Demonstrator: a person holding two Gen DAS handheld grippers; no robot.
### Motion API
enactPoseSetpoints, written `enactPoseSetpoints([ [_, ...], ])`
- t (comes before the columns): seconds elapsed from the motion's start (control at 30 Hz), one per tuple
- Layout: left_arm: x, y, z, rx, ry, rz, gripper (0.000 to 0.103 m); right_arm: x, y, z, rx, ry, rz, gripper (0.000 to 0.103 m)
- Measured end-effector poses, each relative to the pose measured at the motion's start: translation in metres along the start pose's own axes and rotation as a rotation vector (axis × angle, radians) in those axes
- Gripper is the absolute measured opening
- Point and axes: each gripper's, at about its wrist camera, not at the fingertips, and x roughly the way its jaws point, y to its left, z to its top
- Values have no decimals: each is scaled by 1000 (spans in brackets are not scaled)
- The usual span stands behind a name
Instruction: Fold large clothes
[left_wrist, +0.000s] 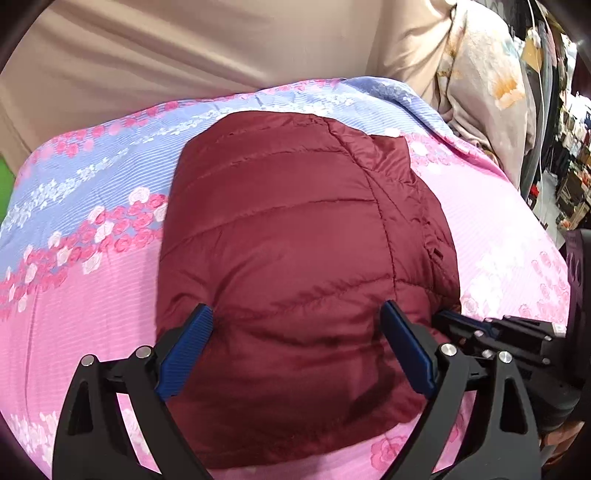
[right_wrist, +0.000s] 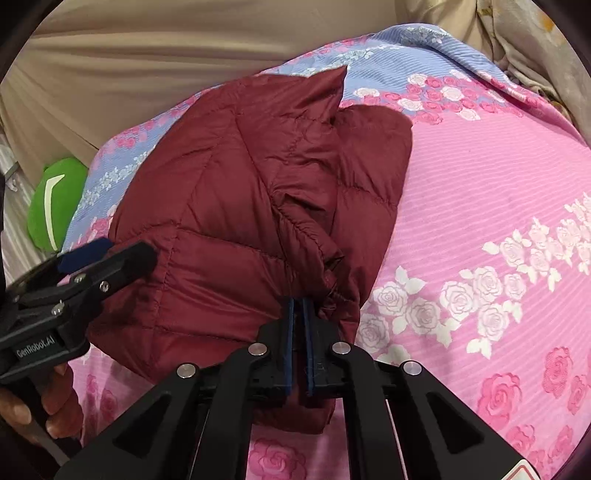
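A dark red quilted puffer jacket (left_wrist: 295, 240) lies folded into a compact bundle on a pink and blue floral bedspread (left_wrist: 85, 295). My left gripper (left_wrist: 297, 321) is open, its blue pads spread wide over the jacket's near part, holding nothing. It also shows at the left of the right wrist view (right_wrist: 96, 254). In the right wrist view the jacket (right_wrist: 229, 206) fills the middle, and my right gripper (right_wrist: 298, 306) is shut on a gathered fold at the jacket's near right edge. The right gripper also shows at the right of the left wrist view (left_wrist: 480, 328).
A beige sheet or headboard (left_wrist: 184, 48) rises behind the bedspread. A pale floral blanket (left_wrist: 480, 81) is heaped at the back right. A green cushion (right_wrist: 55, 203) lies off the bed's left side. Cluttered shelves (left_wrist: 569, 147) stand at far right.
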Motion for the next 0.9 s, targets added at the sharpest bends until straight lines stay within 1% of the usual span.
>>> enactPoseSetpoints([
  [0.07, -10, 15, -3, -48, -9, -6, 90, -13, -3, 0, 39, -31, 26, 17],
  [0.1, -13, 22, -3, -65, -12, -6, 91, -20, -6, 0, 61, -52, 44, 35],
  [0.13, -17, 33, -5, -95, -16, -12, 94, -27, -10, -1, 88, -74, 59, 63],
  [0.17, -18, 41, -7, -118, -15, -21, 95, -32, -13, -3, 106, -92, 65, 72],
  [0.2, -18, 50, -8, -141, -8, -28, 95, -35, -17, -3, 121, -108, 69, 74],
  [0.23, -16, 59, -10, -167, 1, -34, 95, -34, -21, -3, 135, -102, 81, 74],
  [0.33, -3, 87, -16, -275, 43, -93, 95, -22, -30, 0, 198, -60, 146, 75],
  [0.4, 10, 103, -19, -346, 89, -180, 95, -9, -36, 3, 242, -12, 205, 75],
  [0.43, 14, 107, -21, -365, 98, -215, 96, -3, -38, 3, 258, 5, 224, 75],
  [0.47, 22, 111, -23, -388, 117, -272, 96, 5, -39, 4, 276, 26, 247, 75],
  [0.53, 33, 114, -26, -409, 143, -335, 98, 13, -40, 4, 299, 50, 270, 78],
  [0.6, 41, 116, -29, -426, 162, -372, 98, 20, -37, 4, 312, 56, 292, 81],
  [0.67, 51, 116, -30, -444, 178, -410, 98, 23, -33, 7, 300, 51, 292, 82],
  [0.73, 52, 113, -28, -436, 173, -408, 98, 28, -31, 11, 294, 54, 304, 82],
  [0.8, 53, 105, -24, -398, 173, -392, 98, 32, -25, 15, 284, 57, 316, 85],
  [0.9, 54, 92, -17, -345, 168, -335, 98, 40, -18, 22, 268, 65, 328, 85],
])
